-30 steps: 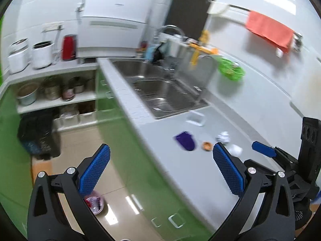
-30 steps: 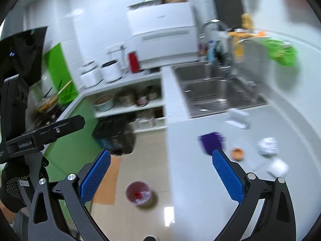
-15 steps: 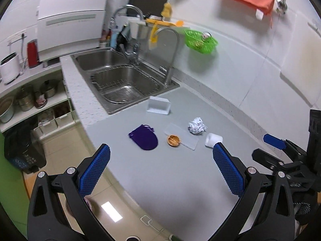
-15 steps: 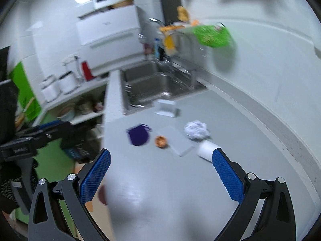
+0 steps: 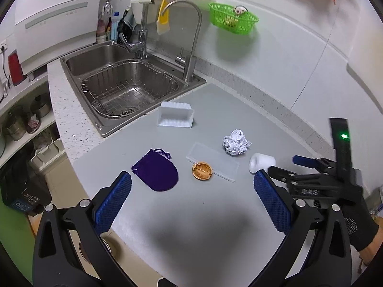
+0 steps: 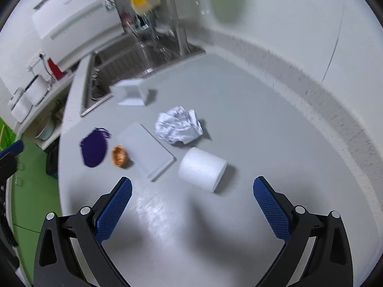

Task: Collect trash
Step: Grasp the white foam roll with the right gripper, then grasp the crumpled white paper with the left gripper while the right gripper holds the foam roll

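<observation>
On the grey counter (image 5: pixel 203 220) lie a crumpled paper ball (image 5: pixel 235 142), a brown nut shell (image 5: pixel 202 171), a purple pouch (image 5: pixel 156 173), a white paper roll (image 5: pixel 262 163) on its side, a clear flat lid (image 5: pixel 213 161) and a white tray (image 5: pixel 175 118). My left gripper (image 5: pixel 191 202) is open and empty, above the counter in front of them. My right gripper (image 6: pixel 192 204) is open and empty, just in front of the roll (image 6: pixel 202 169), with the paper ball (image 6: pixel 178 128), shell (image 6: pixel 119 156), pouch (image 6: pixel 93 148), lid (image 6: pixel 144 150) and tray (image 6: pixel 130 93) beyond. It also shows in the left wrist view (image 5: pixel 316 175).
A steel double sink (image 5: pixel 124 83) with taps lies behind the items. A green basket (image 5: pixel 232 19) hangs on the wall. A black bin (image 5: pixel 21 191) stands on the floor at the left, and a round dish (image 5: pixel 100 251) lies on the floor below the counter edge.
Both grippers have swung right from the floor and shelves to face the counter and moved closer to the items. Both stay open.
</observation>
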Demonstrator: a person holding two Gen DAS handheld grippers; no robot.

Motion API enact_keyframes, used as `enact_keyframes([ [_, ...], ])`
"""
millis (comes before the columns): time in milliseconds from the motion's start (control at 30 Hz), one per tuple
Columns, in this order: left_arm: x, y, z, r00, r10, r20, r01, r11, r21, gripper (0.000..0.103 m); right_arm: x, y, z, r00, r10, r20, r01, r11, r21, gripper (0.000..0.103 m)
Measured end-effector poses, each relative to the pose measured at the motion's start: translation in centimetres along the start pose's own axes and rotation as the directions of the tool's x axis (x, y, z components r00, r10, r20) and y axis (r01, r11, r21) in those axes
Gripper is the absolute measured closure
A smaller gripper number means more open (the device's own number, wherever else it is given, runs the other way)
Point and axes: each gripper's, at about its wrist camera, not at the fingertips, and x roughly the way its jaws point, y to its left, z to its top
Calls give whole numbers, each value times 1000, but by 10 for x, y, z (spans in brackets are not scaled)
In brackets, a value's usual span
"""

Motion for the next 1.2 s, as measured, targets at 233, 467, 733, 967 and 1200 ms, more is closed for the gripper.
enact_keyframes([
  [233, 16, 5, 0, 999, -1, -32, 1, 1000, -15, 3, 40, -7, 8, 997, 18, -76, -16, 999, 28, 15],
  [467, 24, 6, 3, 999, -7, -43, 6, 1000, -18, 3, 47, -14, 11, 994, 43, -99, -39, 998, 49, 48],
  [733, 30, -3, 6, 999, -16, -48, 16, 1000, 10, 3, 29, -4, 8, 998, 29, -63, -30, 999, -14, 51],
  [967, 55, -14, 13, 997, -27, -71, 30, 999, 39, 3, -4, 1, -3, 999, 33, -36, -34, 999, -37, 51],
  [1200, 99, -44, 31, 993, -54, -104, 63, 994, 88, 3, -29, -4, -18, 999, 24, -23, -25, 999, -46, 51],
])
